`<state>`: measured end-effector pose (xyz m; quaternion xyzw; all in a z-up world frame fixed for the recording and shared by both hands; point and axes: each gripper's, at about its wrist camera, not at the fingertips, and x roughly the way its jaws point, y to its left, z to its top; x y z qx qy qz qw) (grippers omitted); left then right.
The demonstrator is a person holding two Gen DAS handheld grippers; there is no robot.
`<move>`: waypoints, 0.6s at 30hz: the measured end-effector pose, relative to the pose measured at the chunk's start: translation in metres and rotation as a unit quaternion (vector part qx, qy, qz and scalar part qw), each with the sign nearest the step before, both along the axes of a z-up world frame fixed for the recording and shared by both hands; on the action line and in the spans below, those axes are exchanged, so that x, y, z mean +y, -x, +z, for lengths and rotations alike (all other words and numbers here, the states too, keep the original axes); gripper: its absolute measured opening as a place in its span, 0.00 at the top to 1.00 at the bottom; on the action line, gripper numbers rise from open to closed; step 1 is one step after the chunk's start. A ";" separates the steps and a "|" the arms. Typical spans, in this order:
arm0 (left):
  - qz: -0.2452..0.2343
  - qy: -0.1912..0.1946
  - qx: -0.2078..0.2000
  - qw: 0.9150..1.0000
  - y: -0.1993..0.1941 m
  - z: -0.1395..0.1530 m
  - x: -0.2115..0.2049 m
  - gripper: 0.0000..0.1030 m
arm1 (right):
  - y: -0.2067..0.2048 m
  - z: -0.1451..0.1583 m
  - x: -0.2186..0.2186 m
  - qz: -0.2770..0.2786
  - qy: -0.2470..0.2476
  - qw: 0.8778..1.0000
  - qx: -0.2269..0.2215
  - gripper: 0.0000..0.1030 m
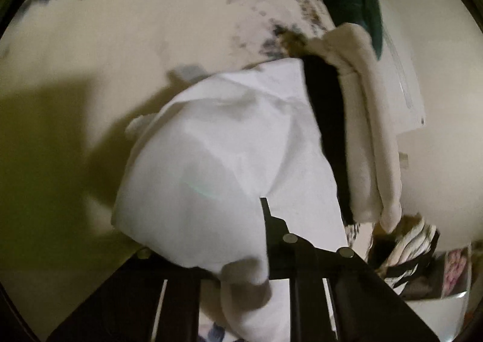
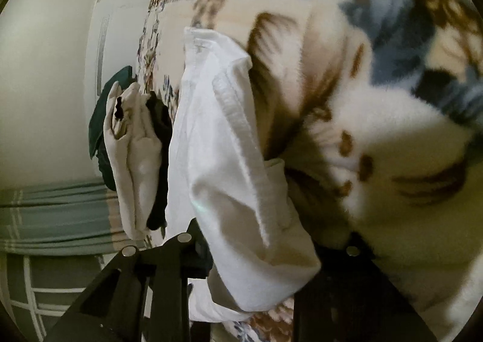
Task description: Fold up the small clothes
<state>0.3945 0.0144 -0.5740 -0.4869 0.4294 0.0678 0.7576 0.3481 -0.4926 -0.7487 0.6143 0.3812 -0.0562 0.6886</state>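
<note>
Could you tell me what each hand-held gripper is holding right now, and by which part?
Both hold the white garment: the left hand-held gripper and the right hand-held gripper each pinch a bunched edge nearest its camera.

Blanket [image 2: 392,118]: fluffy cream fleece with brown and blue-grey pattern, fills the right half of the right wrist frame.
Bedsheet [image 1: 105,64]: pale cream, faint blurred print, upper left of the left wrist frame.
Striped cloth [image 2: 54,215]: green-grey, lower left.
Wall [image 2: 45,70]: plain, pale, left edge.
</note>
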 end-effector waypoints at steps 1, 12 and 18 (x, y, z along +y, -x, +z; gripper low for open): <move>-0.004 -0.004 -0.006 1.000 0.000 0.006 0.000 0.89 | 0.001 0.001 0.000 0.001 -0.001 1.000 0.003 0.73; -0.028 -0.014 -0.048 0.998 -0.004 0.088 0.011 0.91 | 0.016 0.080 0.019 0.052 0.021 0.998 0.005 0.84; -0.046 -0.008 -0.017 0.999 0.053 0.140 0.028 0.91 | 0.067 0.139 0.033 0.071 0.011 0.997 0.027 0.84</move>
